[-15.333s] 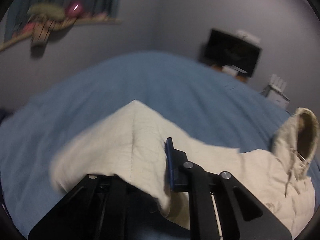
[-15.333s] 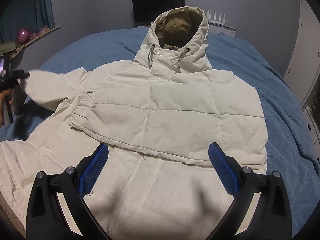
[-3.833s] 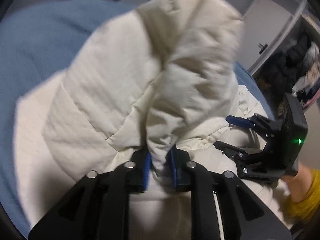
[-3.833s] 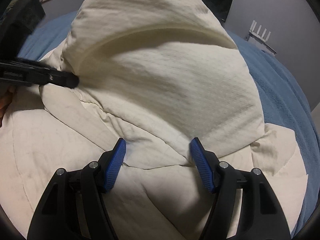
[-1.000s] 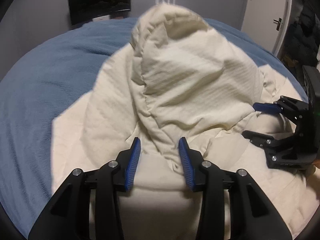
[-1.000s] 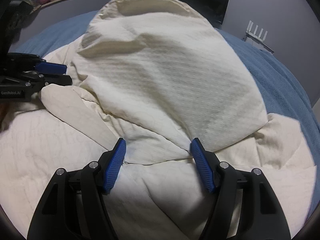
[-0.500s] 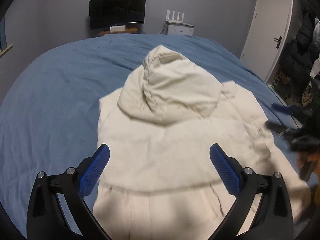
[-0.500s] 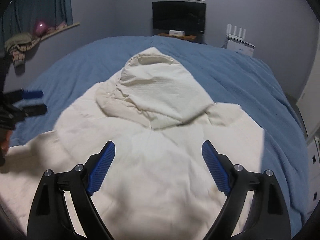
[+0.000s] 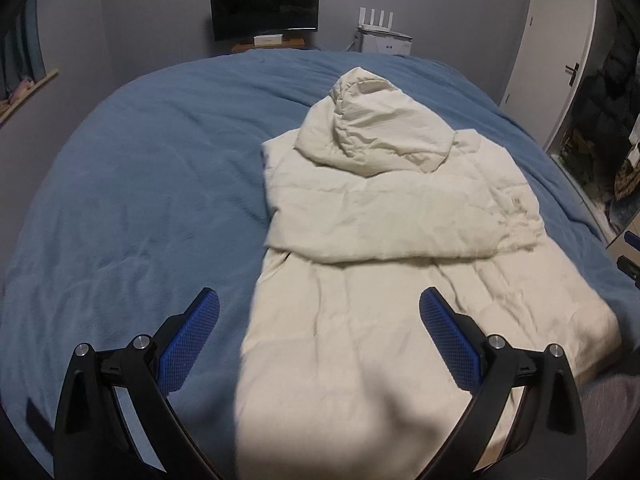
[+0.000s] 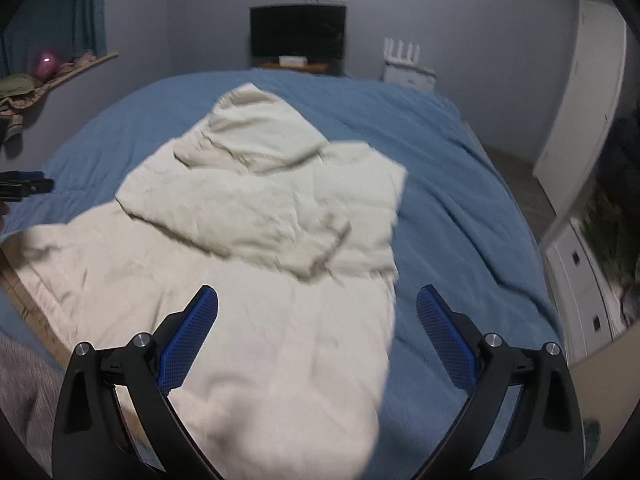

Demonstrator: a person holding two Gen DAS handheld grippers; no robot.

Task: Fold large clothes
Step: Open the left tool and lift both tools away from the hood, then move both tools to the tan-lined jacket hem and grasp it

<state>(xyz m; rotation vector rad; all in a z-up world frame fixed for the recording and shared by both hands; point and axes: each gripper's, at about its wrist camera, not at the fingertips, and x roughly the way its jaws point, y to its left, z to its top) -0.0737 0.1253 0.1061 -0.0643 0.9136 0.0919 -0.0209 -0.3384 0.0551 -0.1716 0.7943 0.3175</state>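
A cream hooded puffer jacket (image 9: 380, 220) lies back-up on the blue bed (image 9: 140, 180). Its hood (image 9: 376, 136) is folded down over the shoulders, and a folded sleeve layer crosses the upper body. My left gripper (image 9: 318, 300) hovers open above the jacket's lower left edge, holding nothing. In the right wrist view the jacket (image 10: 260, 220) spreads below my right gripper (image 10: 317, 294), whose jaws are opening wide over the jacket's right edge with nothing between them. The left gripper (image 10: 38, 182) shows at the far left edge there. The right gripper's tips (image 9: 630, 256) peek in at the left wrist view's right edge.
Beyond the bed a dark monitor (image 9: 264, 8) and a white router (image 9: 382, 36) stand at the far wall. A white door (image 9: 556, 40) and drawers (image 10: 584, 292) lie to the right. A cluttered shelf (image 10: 60, 72) runs along the left wall. A person's grey clothing (image 10: 24, 380) shows low.
Both grippers let go of the hood, opened wide, and pulled back and up from the jacket. The hood now lies flat on the jacket's back.
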